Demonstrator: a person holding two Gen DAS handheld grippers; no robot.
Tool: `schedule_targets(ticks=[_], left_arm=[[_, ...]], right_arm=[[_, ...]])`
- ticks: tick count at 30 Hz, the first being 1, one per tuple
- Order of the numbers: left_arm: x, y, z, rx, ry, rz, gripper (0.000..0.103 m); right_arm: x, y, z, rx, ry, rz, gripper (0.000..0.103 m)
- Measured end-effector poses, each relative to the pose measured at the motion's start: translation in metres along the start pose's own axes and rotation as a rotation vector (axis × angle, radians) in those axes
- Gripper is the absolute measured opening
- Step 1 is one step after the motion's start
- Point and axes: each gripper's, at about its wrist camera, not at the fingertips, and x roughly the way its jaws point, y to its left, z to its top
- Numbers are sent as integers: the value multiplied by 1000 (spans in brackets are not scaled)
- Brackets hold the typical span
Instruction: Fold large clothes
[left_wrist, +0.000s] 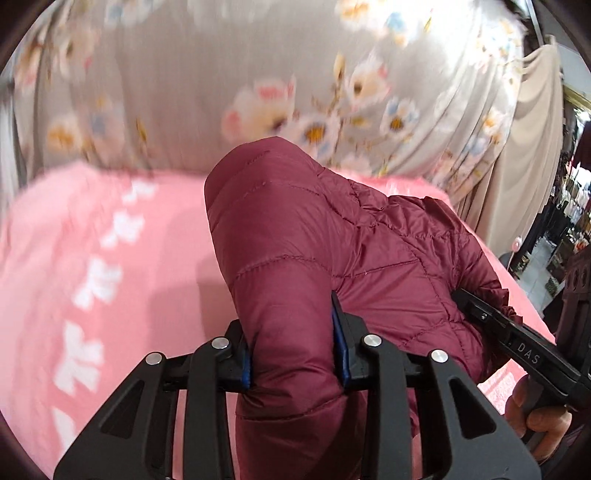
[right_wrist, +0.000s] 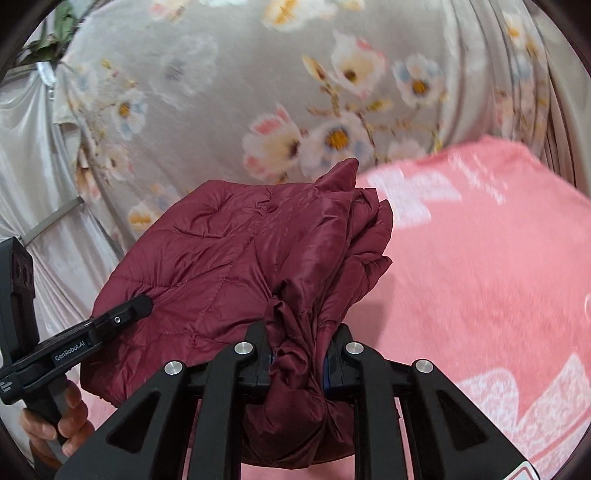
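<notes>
A maroon quilted puffer jacket (left_wrist: 295, 229) hangs bunched above a pink blanket (left_wrist: 92, 258). My left gripper (left_wrist: 293, 347) is shut on a thick padded fold of it, with the blue pads pressed into the fabric on both sides. My right gripper (right_wrist: 301, 354) is shut on a gathered, crumpled edge of the same jacket (right_wrist: 207, 251). Each gripper shows in the other's view: the right gripper (left_wrist: 480, 310) reaches into the jacket from the right, and the left gripper (right_wrist: 136, 306) from the left. The jacket hides the tips of the fingers.
The pink blanket (right_wrist: 480, 258) with white bow patterns covers the surface below. A grey floral curtain (left_wrist: 221, 74) hangs close behind it. A beige drape (left_wrist: 532, 147) and dark shop racks (left_wrist: 569, 214) stand at the right. A person's hand (right_wrist: 62, 417) grips the left handle.
</notes>
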Motion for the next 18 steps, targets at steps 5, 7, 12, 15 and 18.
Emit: schedule_targets(ticks=[5,7,12,15,18], left_arm=[[-31,12,29,52,-120,31,31],[-39,17,37,72,-154,51,31],[-42,28,51,117,-212,108,31],[-40,40,56,123,-223,131,31],[-29,52,59,131,-222,152,31]], right_arm=[[-8,28,25,-52,-107,26,16],[-3,40,35,-70,-136,32,16],[11,63,48,-96,-174,50,16],[25,75,51,-120,-176,51,16],[43,83,51,-138,-163,47,16]])
